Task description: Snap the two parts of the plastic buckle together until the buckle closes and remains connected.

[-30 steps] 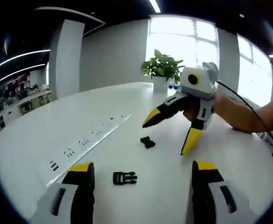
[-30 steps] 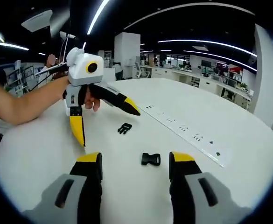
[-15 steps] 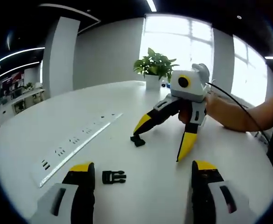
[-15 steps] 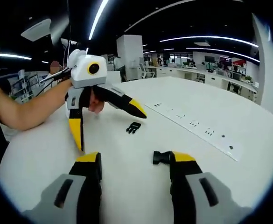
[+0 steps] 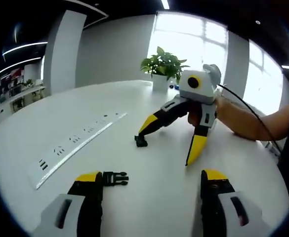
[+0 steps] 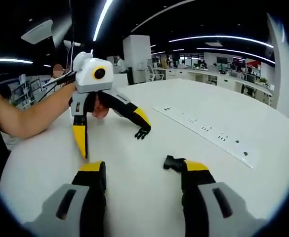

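Both my grippers gape open over the white table (image 5: 149,197), holding nothing. The pronged buckle half (image 5: 115,177) touches my left gripper (image 5: 146,190) at one jaw tip. The socket half (image 6: 174,162) sits likewise by my right gripper (image 6: 144,170), long axis across the jaws.

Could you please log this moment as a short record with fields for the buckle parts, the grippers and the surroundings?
pronged buckle part: on the white table, at the left gripper's left jaw tip
socket buckle part: on the table, at one jaw tip of the right gripper
buckle state: parts apart, not joined
left gripper: open
right gripper: open
surroundings: power strip, potted plant
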### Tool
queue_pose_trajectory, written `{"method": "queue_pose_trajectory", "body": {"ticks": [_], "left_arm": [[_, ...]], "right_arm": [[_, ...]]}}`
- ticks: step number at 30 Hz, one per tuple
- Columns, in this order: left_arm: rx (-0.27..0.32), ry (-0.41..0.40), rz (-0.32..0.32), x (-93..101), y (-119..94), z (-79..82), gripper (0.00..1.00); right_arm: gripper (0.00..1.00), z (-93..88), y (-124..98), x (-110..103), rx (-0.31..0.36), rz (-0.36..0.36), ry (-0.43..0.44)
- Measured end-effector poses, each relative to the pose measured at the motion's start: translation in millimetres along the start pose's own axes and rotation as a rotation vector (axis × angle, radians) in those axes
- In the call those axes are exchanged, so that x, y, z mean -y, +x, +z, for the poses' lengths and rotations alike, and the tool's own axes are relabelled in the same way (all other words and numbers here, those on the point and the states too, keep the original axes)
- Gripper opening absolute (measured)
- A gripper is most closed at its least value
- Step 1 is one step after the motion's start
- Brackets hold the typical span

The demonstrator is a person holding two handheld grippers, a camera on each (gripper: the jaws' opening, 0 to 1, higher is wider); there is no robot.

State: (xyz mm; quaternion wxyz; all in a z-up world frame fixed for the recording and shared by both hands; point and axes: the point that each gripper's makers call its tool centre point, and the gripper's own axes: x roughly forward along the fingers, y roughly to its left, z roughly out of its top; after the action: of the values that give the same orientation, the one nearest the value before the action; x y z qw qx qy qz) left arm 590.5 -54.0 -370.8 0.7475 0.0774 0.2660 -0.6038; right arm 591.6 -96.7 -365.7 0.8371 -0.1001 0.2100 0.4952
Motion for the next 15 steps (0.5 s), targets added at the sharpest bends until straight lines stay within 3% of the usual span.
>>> {"method": "queue_pose_trajectory", "body": {"ticks": [15], "left_arm": [[-0.027, -0.04, -0.033, 7.8, -14.3, -6.5, 0.79]], "right_arm": [[0.63, -1.3, -3.2, -6.0, -0.026, 0.033, 0.005]]}}
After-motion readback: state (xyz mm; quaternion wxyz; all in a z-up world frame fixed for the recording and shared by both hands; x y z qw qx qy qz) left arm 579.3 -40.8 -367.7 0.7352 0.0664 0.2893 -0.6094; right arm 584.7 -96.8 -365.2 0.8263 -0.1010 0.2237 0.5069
